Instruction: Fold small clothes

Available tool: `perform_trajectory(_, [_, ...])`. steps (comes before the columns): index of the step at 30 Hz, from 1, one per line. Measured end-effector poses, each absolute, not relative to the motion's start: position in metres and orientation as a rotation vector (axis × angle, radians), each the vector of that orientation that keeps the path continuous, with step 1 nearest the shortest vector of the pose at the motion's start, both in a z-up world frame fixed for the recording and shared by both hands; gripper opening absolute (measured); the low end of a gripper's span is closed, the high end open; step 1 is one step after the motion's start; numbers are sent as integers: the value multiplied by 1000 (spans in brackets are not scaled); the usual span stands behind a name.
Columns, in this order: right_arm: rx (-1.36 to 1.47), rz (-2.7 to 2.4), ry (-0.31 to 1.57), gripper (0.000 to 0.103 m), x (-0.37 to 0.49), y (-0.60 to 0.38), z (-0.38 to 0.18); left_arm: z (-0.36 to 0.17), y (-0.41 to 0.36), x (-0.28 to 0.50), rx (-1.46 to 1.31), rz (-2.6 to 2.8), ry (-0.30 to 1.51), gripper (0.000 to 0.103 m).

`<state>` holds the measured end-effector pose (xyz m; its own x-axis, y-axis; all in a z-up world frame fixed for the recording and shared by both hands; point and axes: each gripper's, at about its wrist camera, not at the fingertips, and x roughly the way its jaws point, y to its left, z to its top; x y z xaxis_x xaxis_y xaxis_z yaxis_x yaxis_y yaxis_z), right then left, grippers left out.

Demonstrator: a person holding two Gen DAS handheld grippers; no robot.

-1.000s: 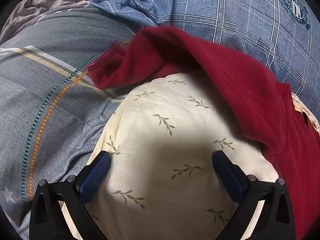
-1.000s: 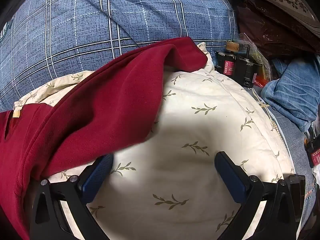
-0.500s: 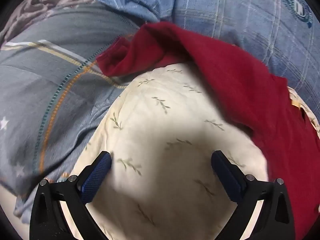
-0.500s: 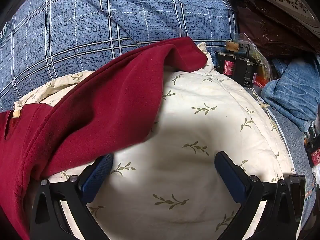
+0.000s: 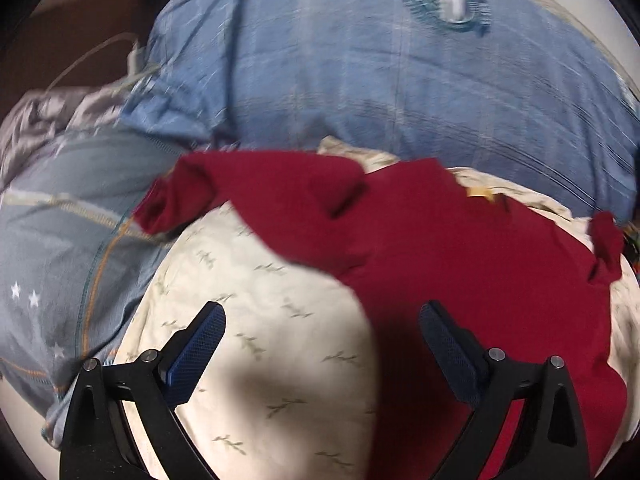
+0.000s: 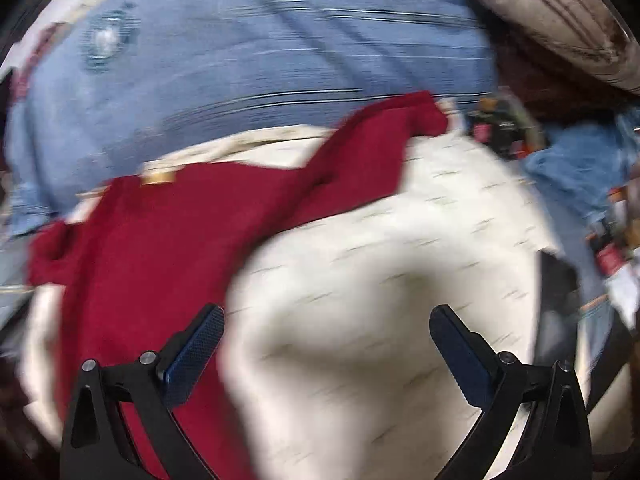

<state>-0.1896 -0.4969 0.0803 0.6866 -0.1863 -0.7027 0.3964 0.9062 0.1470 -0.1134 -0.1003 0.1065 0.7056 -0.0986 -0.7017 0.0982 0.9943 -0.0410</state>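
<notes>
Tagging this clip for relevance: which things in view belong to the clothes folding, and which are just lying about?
Part of the job:
- red garment, spread unfolded on the pillow
- cream leaf-print pillow, the surface under it
- left tongs and right tongs, both open and empty

Just lying about:
- blue plaid bedding
- grey striped sheet
- denim item
- brown cushion

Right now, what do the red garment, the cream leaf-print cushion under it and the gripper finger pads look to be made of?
Red garment: soft matte knit, perhaps fleece; it drapes in thick folds without shine, though blur hides the weave. Cream cushion: thin woven cover, probably cotton, with fine wrinkles and a printed sprig pattern. Finger pads: dark blue, grid-textured, likely rubber, on black rigid arms.
</notes>
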Motion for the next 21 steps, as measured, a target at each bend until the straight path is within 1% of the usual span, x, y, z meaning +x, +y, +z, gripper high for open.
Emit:
perform_trajectory(2, [291,-243,734,103,-186,-467,91,114,-109,-123,17,-124,754,98])
perform_trajectory(5, [260,-161,692,103,-166,-430,104,105,-108,-107,24,-151,756,98])
perform_trajectory(9, [230,-160,627,103,-135,-389,107,108,-111,-106,16,-167,734,98])
perform_trajectory(14, [193,-213,600,103,-93,-356,94,99,-112,-84,22,-170,743,98])
perform_trajectory(17, [142,-246,600,103,-74,-347,81,92,-111,-69,21,-151,736,98])
perform_trajectory(21, [144,-271,611,103,-57,-342,63,79,-104,-54,-8,-142,756,98])
